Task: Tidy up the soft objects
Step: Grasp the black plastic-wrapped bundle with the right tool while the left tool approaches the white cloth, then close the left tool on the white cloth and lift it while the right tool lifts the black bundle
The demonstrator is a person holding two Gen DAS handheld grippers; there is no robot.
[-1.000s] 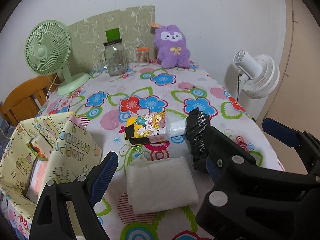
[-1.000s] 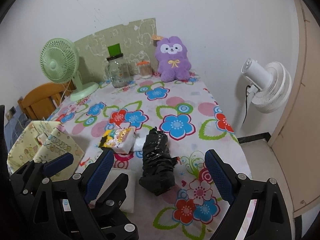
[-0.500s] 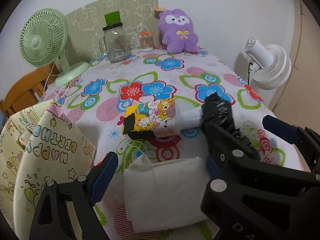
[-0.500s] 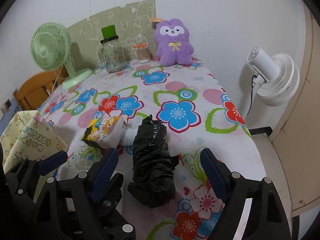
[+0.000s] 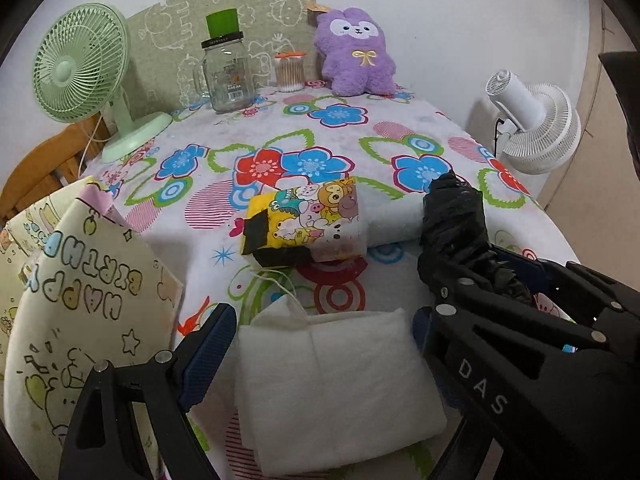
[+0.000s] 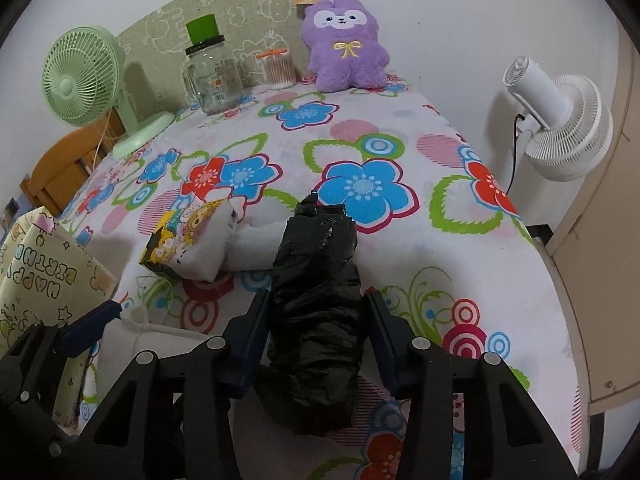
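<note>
Worktop [image 5: 280, 128] scene: left tool [image 5: 320, 344] gapes wide around a white padded pack [image 5: 336, 384], gripping nothing. Right tool [image 6: 314, 312] has pinched the black plastic bundle [image 6: 316, 288], likely ready to lift it.

Flowered table [image 5: 340, 140] — bundles [image 6: 316, 312], fan [image 5: 80, 64], jar [image 5: 228, 76]

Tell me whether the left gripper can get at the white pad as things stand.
Probably yes. The left gripper is open with the white pad lying flat between its fingers, nothing on top of it. The right gripper, closed on the black bundle, sits close alongside.
</note>
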